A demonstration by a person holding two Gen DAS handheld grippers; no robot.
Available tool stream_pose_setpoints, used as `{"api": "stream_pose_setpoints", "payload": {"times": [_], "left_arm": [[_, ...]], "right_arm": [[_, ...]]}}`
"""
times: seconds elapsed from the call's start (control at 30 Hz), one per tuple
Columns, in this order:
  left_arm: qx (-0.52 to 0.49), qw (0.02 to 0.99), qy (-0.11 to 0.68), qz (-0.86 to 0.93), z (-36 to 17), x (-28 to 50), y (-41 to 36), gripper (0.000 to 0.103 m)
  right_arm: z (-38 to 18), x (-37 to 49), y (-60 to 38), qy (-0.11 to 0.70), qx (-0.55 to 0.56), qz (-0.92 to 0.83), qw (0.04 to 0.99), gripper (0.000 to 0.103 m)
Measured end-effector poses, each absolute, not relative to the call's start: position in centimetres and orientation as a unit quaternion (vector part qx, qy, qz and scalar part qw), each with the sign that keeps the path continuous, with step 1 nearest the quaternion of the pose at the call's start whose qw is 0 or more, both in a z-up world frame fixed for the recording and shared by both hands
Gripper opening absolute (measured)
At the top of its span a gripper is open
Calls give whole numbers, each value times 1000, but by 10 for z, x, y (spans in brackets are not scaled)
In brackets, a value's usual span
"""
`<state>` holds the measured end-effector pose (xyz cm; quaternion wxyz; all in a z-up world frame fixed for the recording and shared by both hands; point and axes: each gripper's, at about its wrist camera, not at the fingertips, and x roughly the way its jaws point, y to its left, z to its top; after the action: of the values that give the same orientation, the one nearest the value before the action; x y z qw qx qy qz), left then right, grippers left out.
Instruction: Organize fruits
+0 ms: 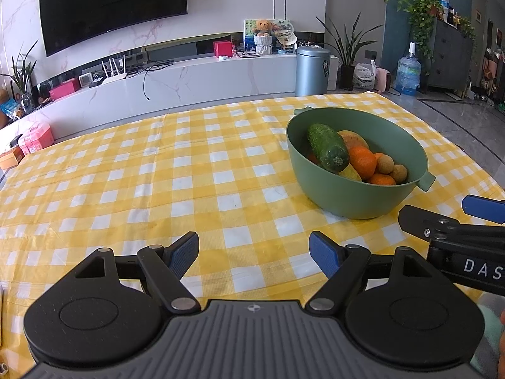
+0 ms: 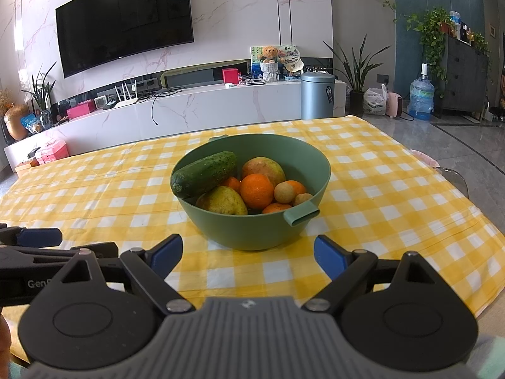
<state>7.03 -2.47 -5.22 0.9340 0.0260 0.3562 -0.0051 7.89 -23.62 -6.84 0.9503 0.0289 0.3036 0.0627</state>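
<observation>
Right wrist view: green bowl [image 2: 252, 221] on checkered cloth [image 2: 394, 189] holds cucumber [image 2: 205, 173], pears, oranges [image 2: 256, 190]. Right gripper [image 2: 247, 254] and left gripper [image 1: 254, 254] both spread wide, holding nothing. Produce already gathered: fits sorted or awaiting unloading; can't judge step.

White letters "DAS" run along the black body of the right gripper [image 1: 467, 221], cut off at the picture's edge. In the right wrist view, "Gen" shows on the side of the left gripper [image 2: 47, 243], the remainder hidden. The label on the grey bin [image 2: 317, 96] is too small to read.
</observation>
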Motion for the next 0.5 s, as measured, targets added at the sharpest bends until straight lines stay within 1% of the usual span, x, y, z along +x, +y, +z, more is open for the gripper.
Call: {"api": "stream_pose_setpoints", "payload": {"times": [0.5], "left_arm": [[34,938,345,1,-47,66,-25,93]], "right_arm": [[-68,79,-237,304,28,63,950,87]]}}
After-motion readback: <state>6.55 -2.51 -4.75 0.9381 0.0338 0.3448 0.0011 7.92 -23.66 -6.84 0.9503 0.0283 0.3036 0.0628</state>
